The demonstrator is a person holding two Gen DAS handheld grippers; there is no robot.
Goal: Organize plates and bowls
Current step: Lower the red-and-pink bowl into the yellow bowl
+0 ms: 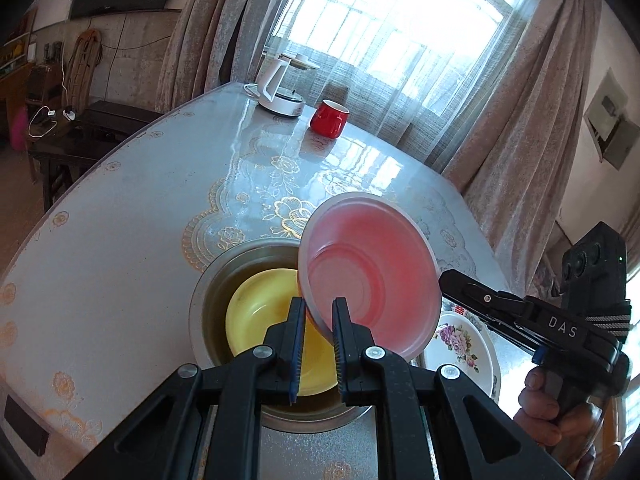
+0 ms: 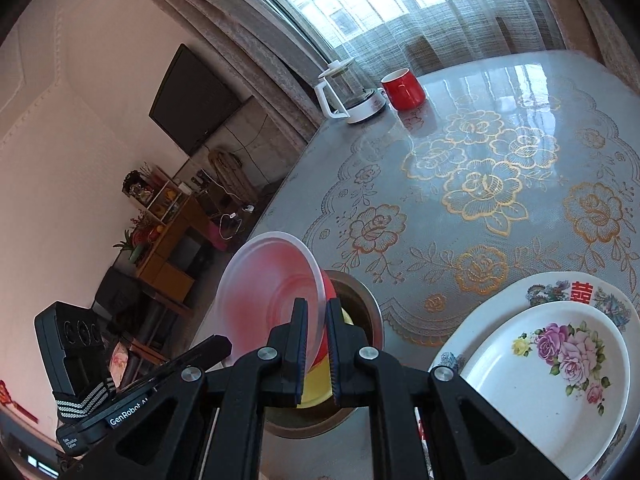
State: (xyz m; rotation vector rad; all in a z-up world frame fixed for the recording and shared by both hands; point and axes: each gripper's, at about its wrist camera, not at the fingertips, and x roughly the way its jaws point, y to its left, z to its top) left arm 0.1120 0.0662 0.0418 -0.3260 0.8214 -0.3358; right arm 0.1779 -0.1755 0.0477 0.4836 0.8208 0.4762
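Observation:
A translucent pink bowl point(image 1: 372, 276) is held tilted above a yellow bowl point(image 1: 260, 320) that sits in a metal basin point(image 1: 224, 272). My left gripper point(image 1: 318, 344) is shut on the pink bowl's near rim. My right gripper point(image 2: 318, 344) is shut on the rim of the same pink bowl point(image 2: 268, 288) from the other side; it shows in the left wrist view point(image 1: 500, 304) at the right. The yellow bowl point(image 2: 316, 392) and basin point(image 2: 368, 304) lie below the bowl in the right wrist view.
Two stacked floral plates point(image 2: 552, 364) lie right of the basin, also in the left wrist view point(image 1: 464, 340). A red mug point(image 1: 329, 118) and a white kettle point(image 1: 280, 88) stand at the table's far edge. The table point(image 1: 132, 216) has a flowered cover.

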